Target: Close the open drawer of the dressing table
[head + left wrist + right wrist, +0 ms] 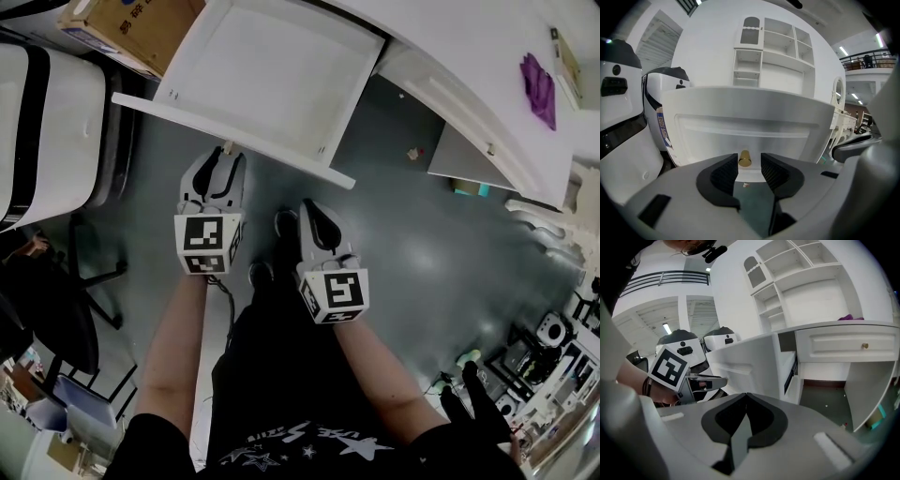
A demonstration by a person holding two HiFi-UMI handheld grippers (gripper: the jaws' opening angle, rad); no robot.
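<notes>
The drawer (272, 66) stood pulled well out of the white bench (469, 56), with its front panel facing the person. The left tongs (223, 159) were at that panel with the jaws apart. The brass knob (744, 159) sat between the pads with a gap visible on each side, so nothing was gripped. The right tongs (314, 208) hung just beside the left tongs, short of the drawer front, jaws closed together and empty.

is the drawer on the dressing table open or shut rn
Open: the drawer is pulled well out of the dressing table, its bare white inside visible from above in the head view.
</notes>
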